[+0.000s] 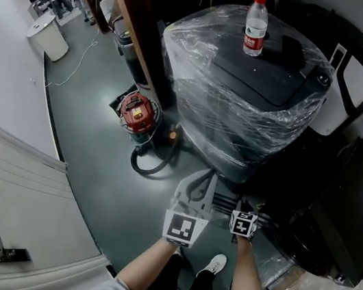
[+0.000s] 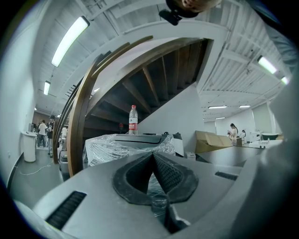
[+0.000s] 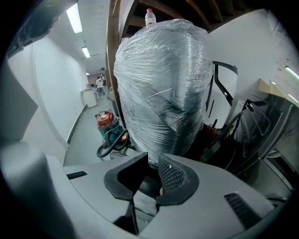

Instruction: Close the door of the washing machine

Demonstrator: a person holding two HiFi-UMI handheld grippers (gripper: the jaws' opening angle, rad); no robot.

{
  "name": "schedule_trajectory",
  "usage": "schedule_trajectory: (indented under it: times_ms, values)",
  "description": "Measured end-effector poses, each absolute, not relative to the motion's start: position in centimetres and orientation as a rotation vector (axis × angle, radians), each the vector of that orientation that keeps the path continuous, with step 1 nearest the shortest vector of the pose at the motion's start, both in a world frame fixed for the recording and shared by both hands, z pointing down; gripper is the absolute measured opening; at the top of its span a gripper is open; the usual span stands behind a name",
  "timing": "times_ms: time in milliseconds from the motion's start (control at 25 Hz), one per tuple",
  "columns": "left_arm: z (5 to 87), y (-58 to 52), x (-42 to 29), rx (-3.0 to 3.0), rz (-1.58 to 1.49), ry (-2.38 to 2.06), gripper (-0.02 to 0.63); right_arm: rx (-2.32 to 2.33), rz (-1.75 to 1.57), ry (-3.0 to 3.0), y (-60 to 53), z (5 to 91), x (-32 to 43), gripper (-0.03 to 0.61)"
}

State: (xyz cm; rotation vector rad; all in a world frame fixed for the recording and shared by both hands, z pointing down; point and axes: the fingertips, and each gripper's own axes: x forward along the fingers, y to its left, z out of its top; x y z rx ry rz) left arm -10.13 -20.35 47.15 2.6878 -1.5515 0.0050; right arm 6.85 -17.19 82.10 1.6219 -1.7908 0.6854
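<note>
Forearms stretch forward — left gripper (image 2: 153, 158) jaws seemingly together, right gripper (image 3: 153, 162) jaws slightly apart — facing washing machine (image 1: 245, 96).

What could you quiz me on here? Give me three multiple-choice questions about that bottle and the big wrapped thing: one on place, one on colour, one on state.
1. Where is the water bottle?
A in a basket
B on top of the plastic-wrapped machine
C in a sink

2. What colour is the bottle's cap?
A blue
B red
C white

3. How is the bottle placed?
A lying on its side
B upright, with no cap
C upright, with its cap on

Answers:
1. B: the head view shows it on the machine's dark top, over the film.
2. B: the cap is plainly red.
3. C: it stands straight with the cap in place.
</note>
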Motion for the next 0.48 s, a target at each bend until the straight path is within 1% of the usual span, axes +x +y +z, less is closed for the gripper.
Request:
schedule_trajectory:
  times_ms: [480]
  values:
    - [46.6,-19.6,-8.3,2.694,-0.040,-1.521,-0.002,1.567,0.721,-1.793,-14.1,82.1,5.7,0.061]
